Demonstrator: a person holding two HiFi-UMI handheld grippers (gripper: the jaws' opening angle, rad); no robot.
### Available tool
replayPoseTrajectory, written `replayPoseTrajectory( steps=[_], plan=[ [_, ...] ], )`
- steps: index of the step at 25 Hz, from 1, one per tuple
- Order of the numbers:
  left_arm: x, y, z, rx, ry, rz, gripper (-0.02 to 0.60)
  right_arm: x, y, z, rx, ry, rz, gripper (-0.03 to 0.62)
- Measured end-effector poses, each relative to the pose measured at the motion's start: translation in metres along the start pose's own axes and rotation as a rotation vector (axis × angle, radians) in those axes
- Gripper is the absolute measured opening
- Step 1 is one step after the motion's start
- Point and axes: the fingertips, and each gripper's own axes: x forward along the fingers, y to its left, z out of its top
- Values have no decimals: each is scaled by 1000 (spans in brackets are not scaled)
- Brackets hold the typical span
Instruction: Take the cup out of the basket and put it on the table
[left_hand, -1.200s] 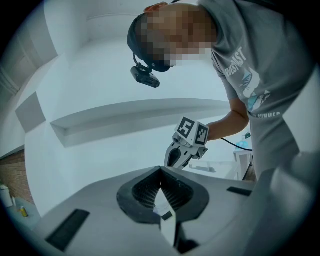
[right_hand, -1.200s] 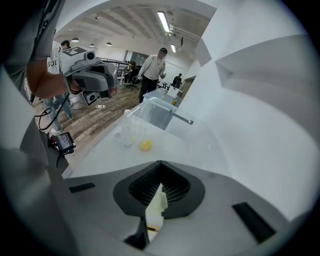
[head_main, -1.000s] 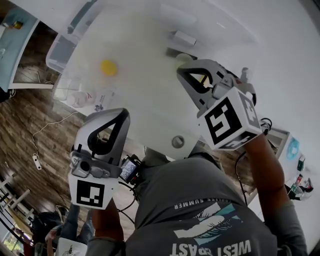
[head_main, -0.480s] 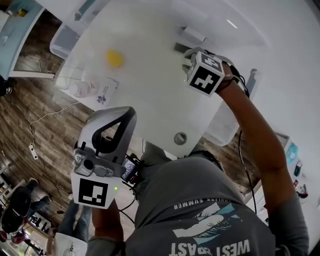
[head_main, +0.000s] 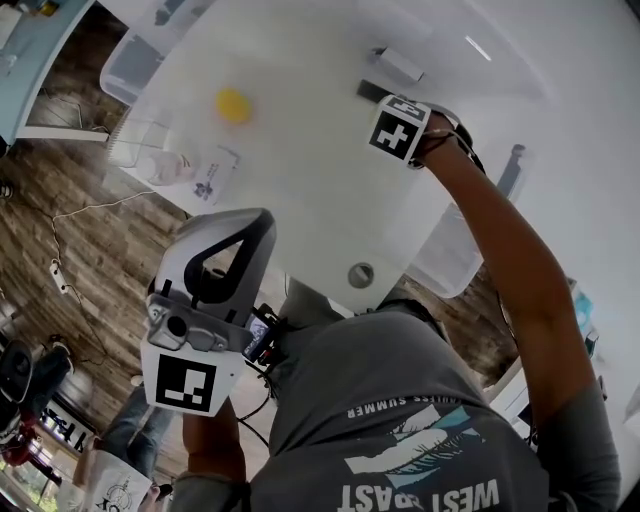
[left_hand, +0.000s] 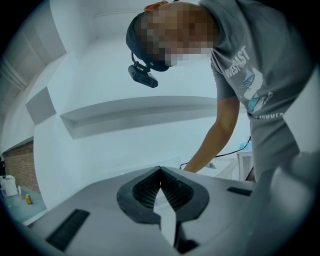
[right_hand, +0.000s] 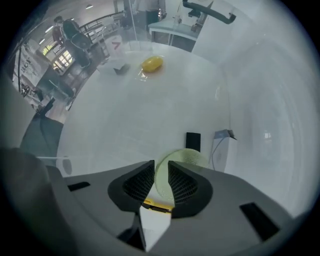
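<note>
Pale green cup (right_hand: 184, 156) caught between the spread fingers (right_hand: 186, 184) of the right gripper (right_hand: 161, 169), low over the white table (right_hand: 150, 115).
Shows as a translucent round shape rising through the gap between the 2 ribbed pads, just beside both, with neither pad clearly pressing it; seems to rest on the tabletop, near the wall and well apart from 1 yellow object (right_hand: 152, 63). Left gripper (left_hand: 160, 170) held back off the table, tips closed together on nothing.

table (right_hand: 150, 110): white | on it: yellow object (right_hand: 152, 63), black block (right_hand: 193, 141), white box (right_hand: 220, 150)
</note>
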Motion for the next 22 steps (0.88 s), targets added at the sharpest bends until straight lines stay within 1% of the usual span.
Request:
replayPoseTrajectory(
  steps=[2, 4, 9, 14, 22],
  plan=[
    [2, 0, 1, 2, -1, -2, 9, 1, 0, 0, -10, 0, -4, 50],
    [5, 0, 2, 5, -3, -7, 9, -1, -1, 0, -15, -9, -7, 29],
    [10, 0, 4, 11, -5, -18, 9, -21, -2, 7, -14, -66, -32, 28],
    [16, -5, 12, 26, -21, -36, 9, -62, 6, 20, -18, -170, -73, 28],
    [21, -13, 21, 43, -31, -62, 9, -127, 30, 36, -37, -317, -128, 28]
  ],
)
